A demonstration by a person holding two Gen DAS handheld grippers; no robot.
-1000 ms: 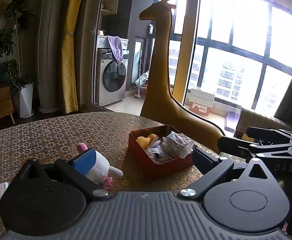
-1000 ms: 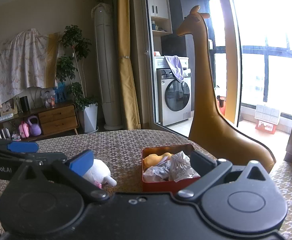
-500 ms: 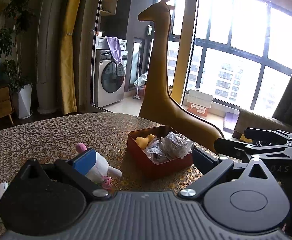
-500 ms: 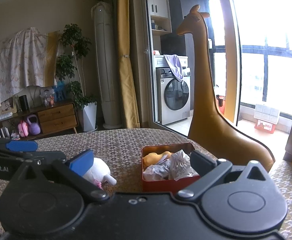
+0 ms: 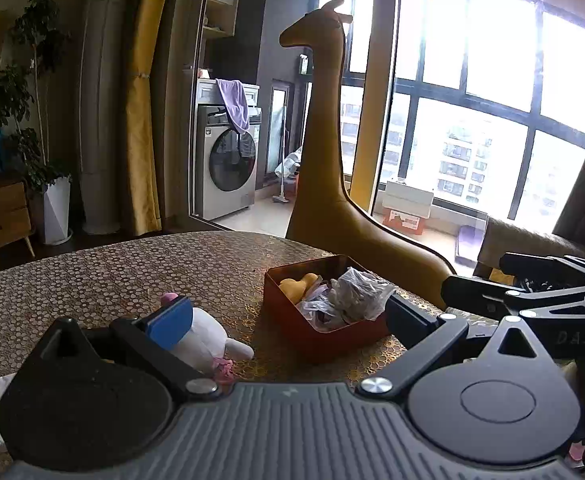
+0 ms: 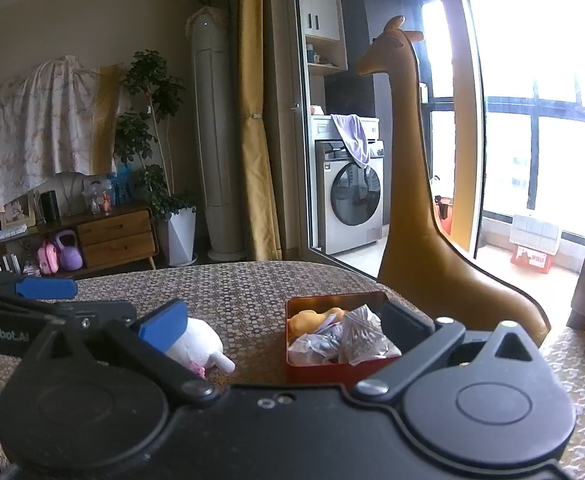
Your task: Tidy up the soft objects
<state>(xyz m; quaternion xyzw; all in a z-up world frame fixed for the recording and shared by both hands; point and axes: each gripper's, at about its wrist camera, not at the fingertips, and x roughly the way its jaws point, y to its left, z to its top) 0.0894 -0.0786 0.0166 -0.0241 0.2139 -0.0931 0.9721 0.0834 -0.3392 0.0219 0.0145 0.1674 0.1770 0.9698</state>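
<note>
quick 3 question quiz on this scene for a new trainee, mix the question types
1. True or false: the white plush toy lies inside the red box.
2. Multiple choice: what shares the red box with the crumpled plastic bags? A) a yellow soft toy B) a book C) a cup
3. Short answer: is the left gripper or the right gripper holding anything?

Key:
1. False; it lies on the table, left of the box.
2. A
3. No; both are open and empty.
</note>
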